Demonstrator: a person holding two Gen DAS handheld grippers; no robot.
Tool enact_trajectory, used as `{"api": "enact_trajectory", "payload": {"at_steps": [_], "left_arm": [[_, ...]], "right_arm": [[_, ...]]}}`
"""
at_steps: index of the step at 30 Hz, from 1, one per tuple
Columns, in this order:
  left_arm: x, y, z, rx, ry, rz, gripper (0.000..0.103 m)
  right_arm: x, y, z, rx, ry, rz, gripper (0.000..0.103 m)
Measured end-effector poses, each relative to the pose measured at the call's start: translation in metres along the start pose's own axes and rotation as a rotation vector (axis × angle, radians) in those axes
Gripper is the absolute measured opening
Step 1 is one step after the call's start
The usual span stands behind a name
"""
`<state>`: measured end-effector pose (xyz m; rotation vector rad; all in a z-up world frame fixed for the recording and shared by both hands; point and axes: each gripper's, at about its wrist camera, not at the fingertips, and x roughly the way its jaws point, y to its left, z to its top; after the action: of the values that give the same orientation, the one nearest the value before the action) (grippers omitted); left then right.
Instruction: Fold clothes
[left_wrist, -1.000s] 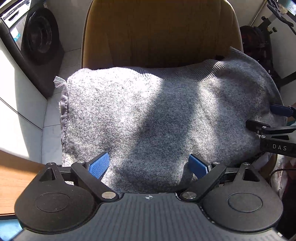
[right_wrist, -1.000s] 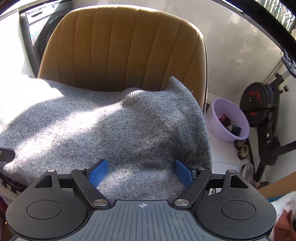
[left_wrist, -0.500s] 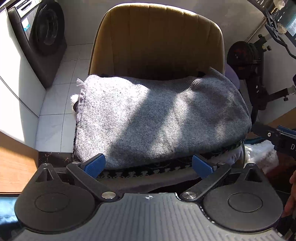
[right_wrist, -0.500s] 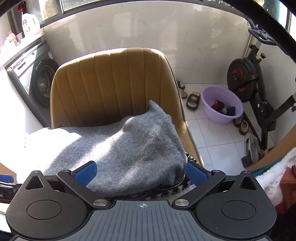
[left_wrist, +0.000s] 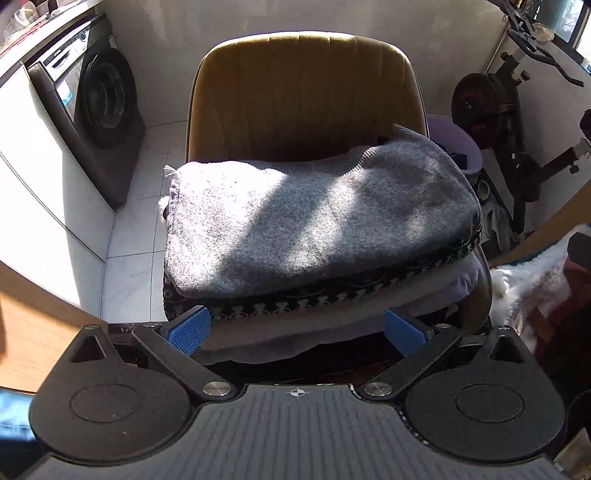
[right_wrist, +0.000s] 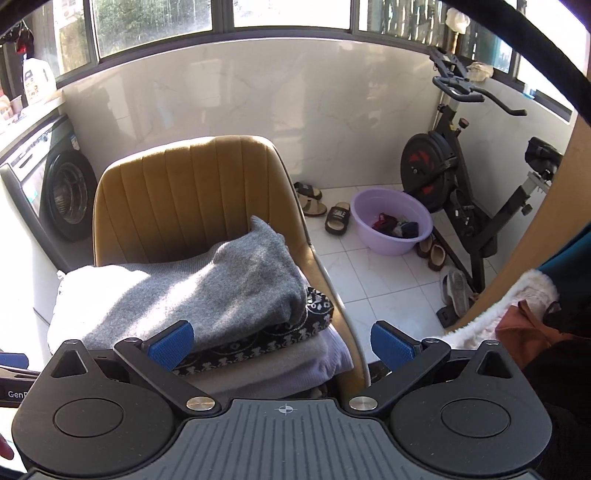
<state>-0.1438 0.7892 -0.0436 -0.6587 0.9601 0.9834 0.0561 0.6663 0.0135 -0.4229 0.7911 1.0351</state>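
Observation:
A folded grey sweater (left_wrist: 314, 221) lies on top of a stack on the seat of a mustard chair (left_wrist: 303, 92). Under it are a black-and-white patterned garment (left_wrist: 332, 295) and a pale one (left_wrist: 450, 284). My left gripper (left_wrist: 295, 330) hangs open above and in front of the stack, with nothing between its blue pads. In the right wrist view the grey sweater (right_wrist: 207, 291) and the chair (right_wrist: 184, 192) sit lower left. My right gripper (right_wrist: 282, 343) is open too, held off the stack's right front corner and touching nothing.
A washing machine (left_wrist: 99, 110) stands left of the chair. On the tiled floor to the right are a purple basin (right_wrist: 391, 221), slippers (right_wrist: 336, 219) and an exercise bike (right_wrist: 461, 177). A white fluffy garment (right_wrist: 509, 306) lies at the right, and a wooden surface (left_wrist: 33, 321) at the left.
Both grippers have lifted up and back from the grey sweater, which stays flat on the stack. The jaws stand a little wider, and the lower garments now show.

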Motion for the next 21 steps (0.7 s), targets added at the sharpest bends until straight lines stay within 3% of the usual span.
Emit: {"api": "enact_trajectory", "payload": {"at_steps": [8,11,21], "left_arm": [[-0.058,-0.035,-0.038,-0.066,-0.085,0.028,0.102],[-0.075,-0.056,-0.066,-0.104,-0.092,0.01,0.102],[-0.128,-0.136,-0.166,-0.096,-0.106,0.078,0.102]], "right_arm": [[-0.059,-0.034,-0.021,-0.013,-0.039,0.055,0.102],[-0.085,-0.056,-0.041,-0.026,-0.044,0.071,0.102],[-0.152,-0.142,-0.125,-0.006,-0.046,0.08,0.102]]}}
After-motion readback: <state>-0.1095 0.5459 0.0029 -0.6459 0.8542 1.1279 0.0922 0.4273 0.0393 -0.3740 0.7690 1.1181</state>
